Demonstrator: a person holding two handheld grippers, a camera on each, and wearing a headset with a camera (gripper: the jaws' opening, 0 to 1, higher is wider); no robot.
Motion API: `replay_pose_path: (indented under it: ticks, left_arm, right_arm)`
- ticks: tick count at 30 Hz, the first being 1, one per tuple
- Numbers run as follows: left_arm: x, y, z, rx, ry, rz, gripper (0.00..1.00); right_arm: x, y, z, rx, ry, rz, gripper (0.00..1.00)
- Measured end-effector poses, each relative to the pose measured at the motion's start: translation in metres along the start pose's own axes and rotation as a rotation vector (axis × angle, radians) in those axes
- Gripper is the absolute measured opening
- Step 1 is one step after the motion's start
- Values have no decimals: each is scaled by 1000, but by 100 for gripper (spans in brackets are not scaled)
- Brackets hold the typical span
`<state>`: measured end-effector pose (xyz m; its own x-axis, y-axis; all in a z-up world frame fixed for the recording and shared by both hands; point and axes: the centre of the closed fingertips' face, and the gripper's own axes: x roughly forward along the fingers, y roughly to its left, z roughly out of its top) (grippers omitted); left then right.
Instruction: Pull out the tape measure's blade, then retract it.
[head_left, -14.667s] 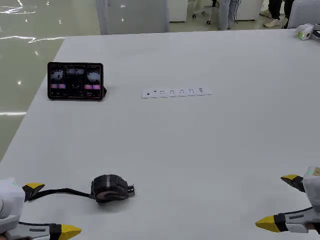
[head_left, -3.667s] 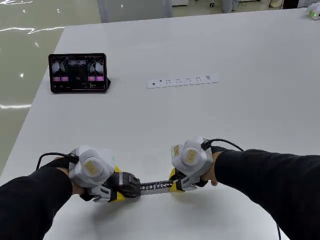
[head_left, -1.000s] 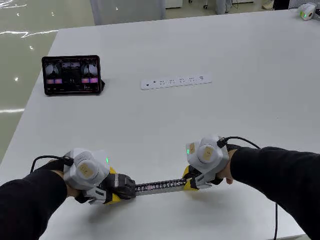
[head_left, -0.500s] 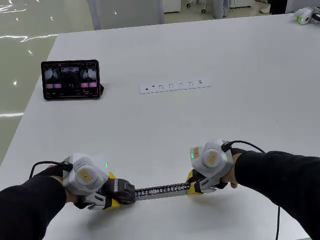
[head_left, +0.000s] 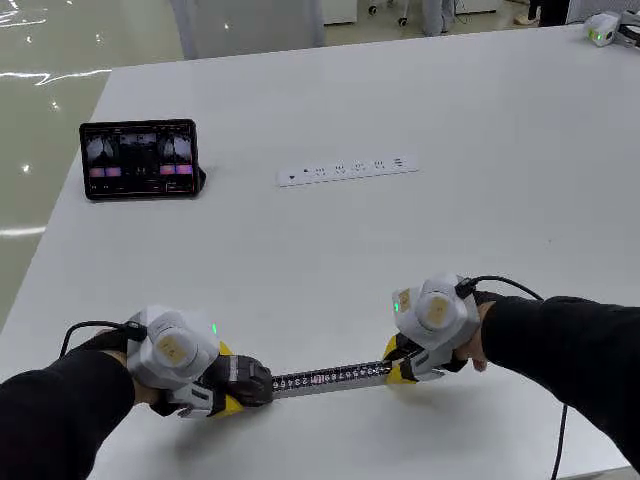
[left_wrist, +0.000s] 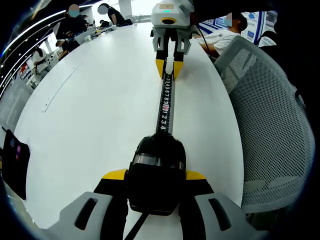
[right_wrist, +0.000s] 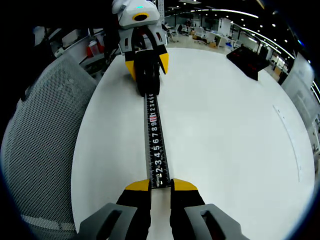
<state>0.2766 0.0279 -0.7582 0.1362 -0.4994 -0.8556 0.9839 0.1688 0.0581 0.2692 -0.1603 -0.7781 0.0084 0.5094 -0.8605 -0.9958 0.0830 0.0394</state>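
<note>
The black tape measure case (head_left: 245, 380) rests near the table's front edge, with my left gripper (head_left: 228, 385) shut on it; in the left gripper view the case (left_wrist: 156, 170) sits between the yellow-tipped fingers (left_wrist: 116, 175). Its blade (head_left: 330, 377) runs out to the right, numbers showing (right_wrist: 156, 150). My right gripper (head_left: 395, 368) is shut on the blade's end, pinching it between yellow tips (right_wrist: 160, 186). Across from each camera, the other gripper shows: the right one (left_wrist: 170, 65) and the left one with the case (right_wrist: 147, 65).
A tablet (head_left: 140, 158) stands at the back left of the white table (head_left: 400, 230), and a white power strip (head_left: 345, 170) lies mid-table. A mesh chair (left_wrist: 265, 125) is just off the near edge. A small device (head_left: 603, 28) sits at the far right corner.
My right gripper has drawn the blade's end further to the right, so more blade is out than a second ago. The left gripper holds the case in place.
</note>
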Motion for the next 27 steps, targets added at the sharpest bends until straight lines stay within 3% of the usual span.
replay_pose_path:
  ticks: [27]
  left_arm:
    - [1, 0, 0, -9, -1, 2, 34]
  right_arm:
    - [-10, -2, -17, 14, 10, -5, 10]
